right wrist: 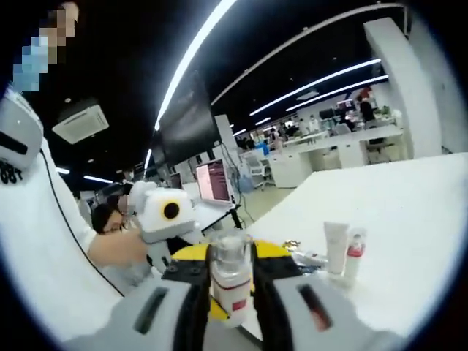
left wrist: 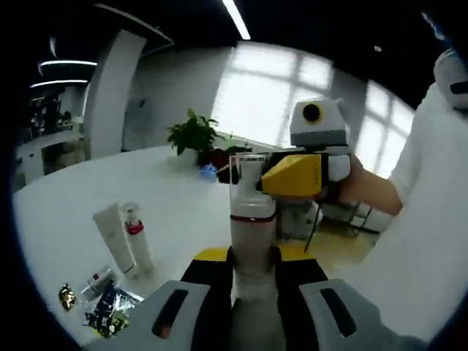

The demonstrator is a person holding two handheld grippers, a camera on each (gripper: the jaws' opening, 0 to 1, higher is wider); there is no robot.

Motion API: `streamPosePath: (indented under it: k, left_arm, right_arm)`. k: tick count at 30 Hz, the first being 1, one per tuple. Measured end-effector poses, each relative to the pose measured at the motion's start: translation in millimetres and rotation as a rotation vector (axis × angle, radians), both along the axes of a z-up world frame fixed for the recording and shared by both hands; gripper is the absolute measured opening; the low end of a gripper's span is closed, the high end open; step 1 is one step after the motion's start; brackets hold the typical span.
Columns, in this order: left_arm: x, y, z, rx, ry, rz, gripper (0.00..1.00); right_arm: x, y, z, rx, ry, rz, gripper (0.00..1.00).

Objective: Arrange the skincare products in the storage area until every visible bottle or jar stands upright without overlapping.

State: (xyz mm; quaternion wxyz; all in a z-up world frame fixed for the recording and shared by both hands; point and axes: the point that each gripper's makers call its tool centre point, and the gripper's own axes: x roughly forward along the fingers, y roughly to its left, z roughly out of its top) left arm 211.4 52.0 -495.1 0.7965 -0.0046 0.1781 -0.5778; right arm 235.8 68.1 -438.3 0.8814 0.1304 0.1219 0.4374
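A white bottle (left wrist: 253, 232) with a red band and a clear cap is held off the table by both grippers. In the left gripper view my left gripper (left wrist: 252, 257) is shut on its body. The yellow-jawed right gripper (left wrist: 250, 174) reaches in from the right and closes around the clear cap. In the right gripper view the same bottle (right wrist: 232, 292) sits between the jaws of my right gripper (right wrist: 232, 272), with the left gripper (right wrist: 230, 251) just behind it. A white tube (left wrist: 113, 238) and a red-collared bottle (left wrist: 137, 240) stand on the white table (left wrist: 183, 197).
Foil sachets (left wrist: 110, 311), a small tube (left wrist: 99, 280) and a gold wrapper (left wrist: 67, 296) lie near the table's near edge. A potted plant (left wrist: 194, 135) stands at the far side. A person's white sleeve (left wrist: 431, 219) and hand (left wrist: 373, 194) are on the right.
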Motion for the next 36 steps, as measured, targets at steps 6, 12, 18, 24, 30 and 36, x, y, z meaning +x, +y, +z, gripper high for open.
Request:
streamPosePath:
  k: [6, 12, 18, 24, 30, 36]
  left_arm:
    - [15.5, 8, -13.3, 0.148, -0.072, 0.229, 0.21]
    - [13.0, 6, -12.6, 0.118, -0.014, 0.22, 0.21]
    - [4.2, 11, 16.8, -0.036, 0.057, 0.082, 0.2]
    - [-12.8, 11, 34.4, -0.159, 0.137, -0.093, 0.2]
    - [-27.9, 12, 35.1, -0.185, 0.194, -0.246, 0.2]
    - [-2.0, 13, 27.5, -0.118, 0.123, -0.167, 0.2]
  right_arm:
    - [14, -6, -13.6, -0.021, 0.109, -0.147, 0.2]
    - [14, 0, -11.1, -0.047, 0.086, -0.116, 0.21]
    - [5, 6, 18.5, 0.095, 0.018, 0.006, 0.19]
    - [-10, 15, 37.0, 0.109, -0.058, 0.158, 0.2]
    - [-23, 27, 39.6, 0.054, -0.126, 0.294, 0.23]
    - [-1, 21, 33.5, 0.003, -0.139, 0.175, 0.21]
